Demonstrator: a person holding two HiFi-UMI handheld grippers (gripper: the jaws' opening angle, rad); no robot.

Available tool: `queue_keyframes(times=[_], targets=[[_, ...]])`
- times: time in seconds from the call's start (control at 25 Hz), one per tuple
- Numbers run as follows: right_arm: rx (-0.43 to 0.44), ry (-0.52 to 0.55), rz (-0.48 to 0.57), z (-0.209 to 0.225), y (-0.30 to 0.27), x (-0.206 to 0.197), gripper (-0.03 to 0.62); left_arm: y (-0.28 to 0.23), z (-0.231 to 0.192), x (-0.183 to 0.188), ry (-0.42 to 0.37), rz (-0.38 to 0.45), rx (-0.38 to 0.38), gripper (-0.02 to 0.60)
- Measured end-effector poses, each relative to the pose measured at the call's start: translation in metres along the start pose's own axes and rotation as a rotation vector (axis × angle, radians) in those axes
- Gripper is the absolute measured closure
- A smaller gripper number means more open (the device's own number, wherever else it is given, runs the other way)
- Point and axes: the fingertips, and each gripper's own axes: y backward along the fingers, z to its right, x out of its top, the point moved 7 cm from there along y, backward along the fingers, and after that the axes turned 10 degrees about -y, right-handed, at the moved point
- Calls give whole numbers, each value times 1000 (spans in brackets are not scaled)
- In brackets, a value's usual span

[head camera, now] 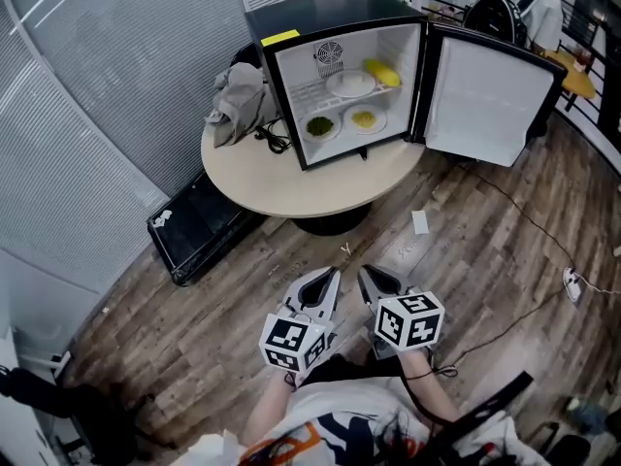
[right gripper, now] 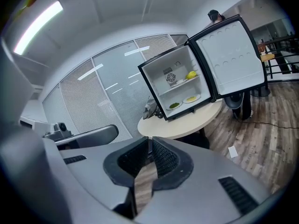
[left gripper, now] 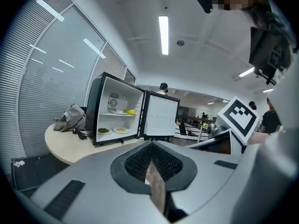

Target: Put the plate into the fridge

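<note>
A black mini fridge stands on a round beige table with its door swung open to the right. On its upper shelf lie an empty white plate and a yellow item. On its floor sit a plate with green food and a plate with yellow food. My left gripper and right gripper hang side by side above the wooden floor, well short of the table. Both are shut and hold nothing. The fridge shows ahead in both gripper views.
A grey bag and a black cable lie on the table left of the fridge. A black case rests on the floor by the window blinds. A paper scrap and a cord lie on the floor. A person with a backpack stands behind.
</note>
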Motion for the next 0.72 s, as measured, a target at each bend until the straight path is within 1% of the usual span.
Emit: queue_keyframes(times=[0.28,0.72], targets=[[-12,-5,2,-12,12,-22,557,22,8,-8,-5,8,-27,569],[-14,23,6,-27,22,-35,563,43,10,-8,-4,45,-25,569]])
